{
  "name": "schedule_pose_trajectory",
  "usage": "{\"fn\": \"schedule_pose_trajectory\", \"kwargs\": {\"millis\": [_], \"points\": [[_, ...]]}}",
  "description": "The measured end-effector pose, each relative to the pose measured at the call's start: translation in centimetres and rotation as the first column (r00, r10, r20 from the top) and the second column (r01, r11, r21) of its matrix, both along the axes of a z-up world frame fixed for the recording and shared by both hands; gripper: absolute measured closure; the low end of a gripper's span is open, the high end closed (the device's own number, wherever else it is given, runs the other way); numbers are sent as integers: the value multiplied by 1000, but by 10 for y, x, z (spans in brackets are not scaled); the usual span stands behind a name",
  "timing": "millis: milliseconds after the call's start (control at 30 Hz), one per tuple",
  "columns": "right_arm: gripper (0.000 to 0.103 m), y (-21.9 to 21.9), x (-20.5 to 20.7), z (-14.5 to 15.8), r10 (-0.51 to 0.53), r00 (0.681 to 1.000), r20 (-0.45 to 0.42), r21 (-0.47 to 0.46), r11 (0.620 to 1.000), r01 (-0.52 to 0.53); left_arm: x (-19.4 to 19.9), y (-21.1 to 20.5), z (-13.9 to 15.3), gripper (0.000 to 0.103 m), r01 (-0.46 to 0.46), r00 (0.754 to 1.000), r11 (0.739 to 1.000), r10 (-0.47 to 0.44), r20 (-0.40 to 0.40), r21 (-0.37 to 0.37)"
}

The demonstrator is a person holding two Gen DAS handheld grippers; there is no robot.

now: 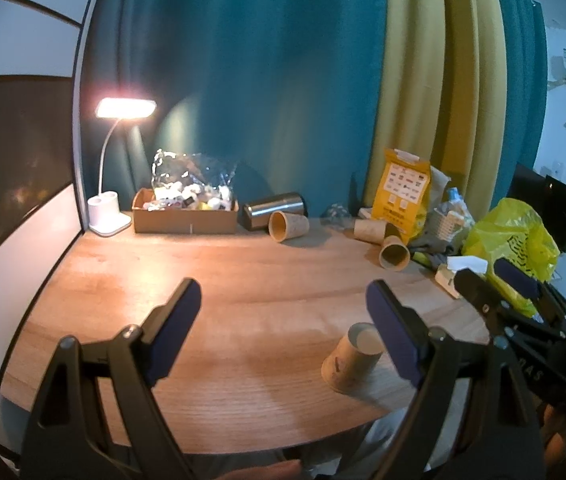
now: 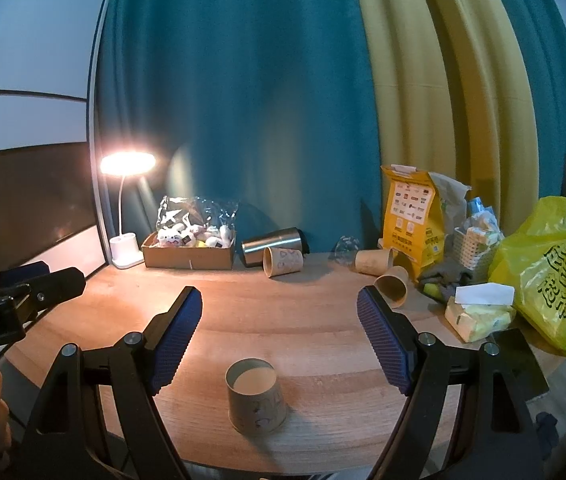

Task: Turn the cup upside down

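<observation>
A brown paper cup [image 2: 256, 398] stands upside down near the front edge of the wooden table [image 2: 283, 320], its flat base up. It also shows in the left wrist view [image 1: 350, 358]. My right gripper [image 2: 279, 336] is open and empty, raised just behind and above the cup. My left gripper [image 1: 283, 330] is open and empty, with the cup beside its right finger [image 1: 393, 334]. Each gripper shows in the other's view: the right one [image 1: 495, 280], the left one [image 2: 39, 280].
Three more paper cups lie on their sides at the back [image 2: 282, 261] [image 2: 373, 261] [image 2: 393, 285], beside a fallen steel tumbler [image 2: 273, 245]. A cardboard box of small toys [image 2: 189, 250], a lit desk lamp [image 2: 127, 208], an orange pouch [image 2: 413, 220], a tissue pack [image 2: 477, 312] and a yellow bag [image 2: 551, 272] crowd the back and right.
</observation>
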State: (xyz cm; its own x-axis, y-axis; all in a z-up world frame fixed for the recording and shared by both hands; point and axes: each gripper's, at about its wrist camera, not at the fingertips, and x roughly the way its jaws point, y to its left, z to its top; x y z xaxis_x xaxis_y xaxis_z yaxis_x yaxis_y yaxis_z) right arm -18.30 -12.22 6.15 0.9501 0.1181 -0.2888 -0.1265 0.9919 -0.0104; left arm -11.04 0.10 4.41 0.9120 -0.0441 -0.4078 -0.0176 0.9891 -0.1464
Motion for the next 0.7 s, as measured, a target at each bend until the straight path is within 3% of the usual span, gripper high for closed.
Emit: {"fn": "schedule_pose_trajectory", "kwargs": {"millis": [700], "points": [[20,-3,0,0,-8,1000,-8,4,1000,8,2,2,0,17,2,1000,1000,-2,-3,-4]]}}
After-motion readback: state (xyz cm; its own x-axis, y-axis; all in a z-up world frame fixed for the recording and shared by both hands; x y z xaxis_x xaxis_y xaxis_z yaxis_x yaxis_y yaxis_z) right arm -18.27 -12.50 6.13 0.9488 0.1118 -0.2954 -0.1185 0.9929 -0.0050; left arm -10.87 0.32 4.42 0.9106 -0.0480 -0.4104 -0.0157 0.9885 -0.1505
